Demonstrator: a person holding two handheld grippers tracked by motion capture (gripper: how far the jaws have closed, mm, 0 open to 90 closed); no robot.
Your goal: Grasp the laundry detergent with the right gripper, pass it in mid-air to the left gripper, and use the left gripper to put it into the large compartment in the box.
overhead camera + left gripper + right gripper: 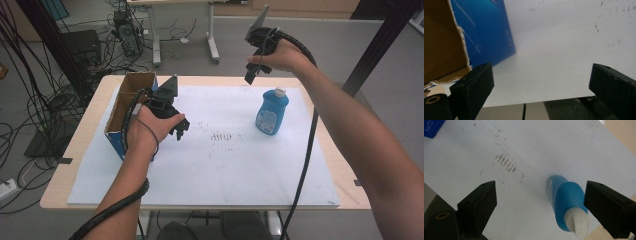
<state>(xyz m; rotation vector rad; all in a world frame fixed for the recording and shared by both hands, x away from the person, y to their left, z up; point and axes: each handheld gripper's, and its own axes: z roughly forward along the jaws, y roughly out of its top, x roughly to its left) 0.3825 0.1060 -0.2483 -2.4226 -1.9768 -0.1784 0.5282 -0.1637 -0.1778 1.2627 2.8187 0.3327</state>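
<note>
In the high view, a light wooden table [85, 145] carries a large white paper sheet [210, 165] that covers most of its top and leaves a bare wooden strip along each side. An open cardboard box with blue outside and brown inside [125, 107] stands on the left part of the sheet, close to the sheet's left edge. I cannot tell what is inside the box, as its interior is partly hidden. A blue plastic bottle with a white cap [272, 111] stands upright on the right part of the sheet, well apart from the box. Between them the sheet is bare, with only small dark marks [222, 136] near the middle. The left gripper [181, 129] is held just beside the box, low over the sheet. The right gripper [251, 70] is raised above the far edge of the table, behind the bottle.

In the left gripper view, the two black jaws stand wide apart and hold nothing. The blue wall of the box [484, 32] and its torn brown edge are at the upper left, beside the left jaw. The near edge of the sheet [549, 75] runs under the jaws.

In the right gripper view, the jaws are also released, wide apart. The bottle [566, 200] is seen from above between them, nearer to the right jaw, not touched. Much free sheet [461, 165] lies to its left.
</note>
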